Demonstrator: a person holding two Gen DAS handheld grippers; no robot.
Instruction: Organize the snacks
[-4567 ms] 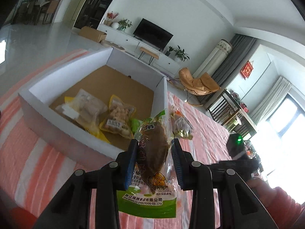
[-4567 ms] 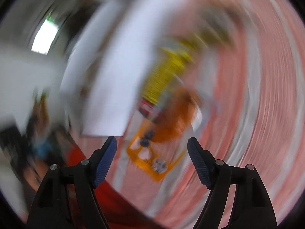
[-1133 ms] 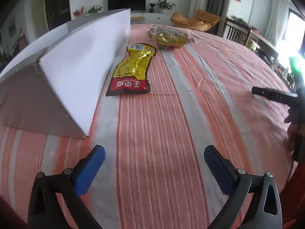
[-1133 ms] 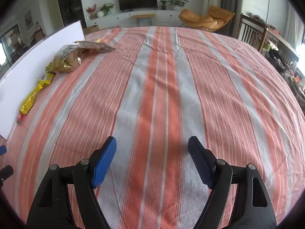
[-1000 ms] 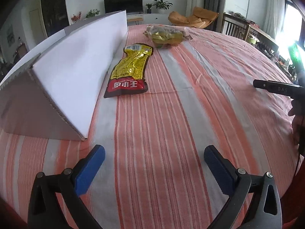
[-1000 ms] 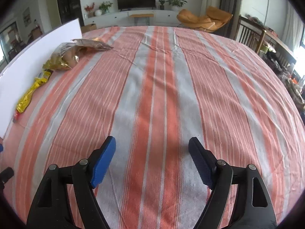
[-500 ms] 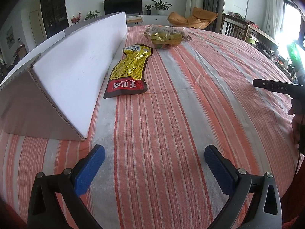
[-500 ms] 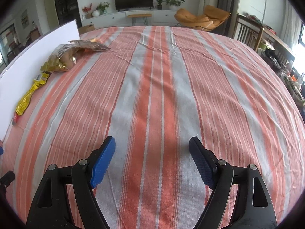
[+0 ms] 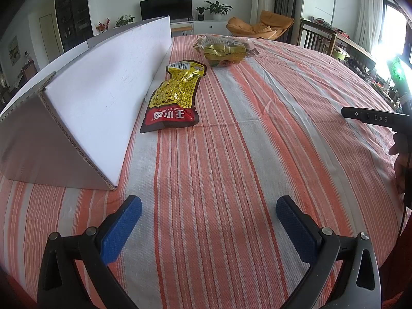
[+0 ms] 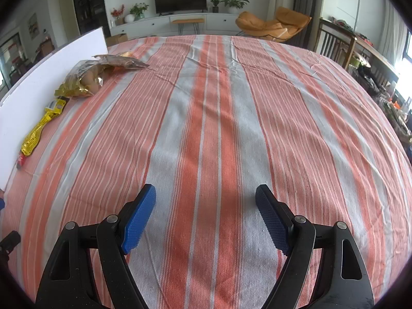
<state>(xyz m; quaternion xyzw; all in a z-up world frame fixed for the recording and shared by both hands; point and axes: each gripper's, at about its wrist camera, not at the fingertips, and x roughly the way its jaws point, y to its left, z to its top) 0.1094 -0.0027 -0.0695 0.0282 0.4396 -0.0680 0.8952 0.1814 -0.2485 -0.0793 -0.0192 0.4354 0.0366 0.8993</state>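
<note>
A yellow and red snack packet lies flat on the striped cloth, close beside the white cardboard box. Farther back rests a crinkled clear bag of gold-wrapped snacks. My left gripper is open above bare cloth, well short of the packet, with nothing between its blue pads. In the right wrist view the same packet and bag lie far left along the box wall. My right gripper stands open over the middle of the cloth, holding nothing.
The orange and grey striped tablecloth covers the whole table. The right hand's tool shows at the right edge of the left wrist view. Wooden chairs stand past the far right table edge, a TV unit beyond.
Over the last second nothing has visibly moved. Several seconds earlier my left gripper held a green-labelled snack bag over the open box; its jaws are empty now.
</note>
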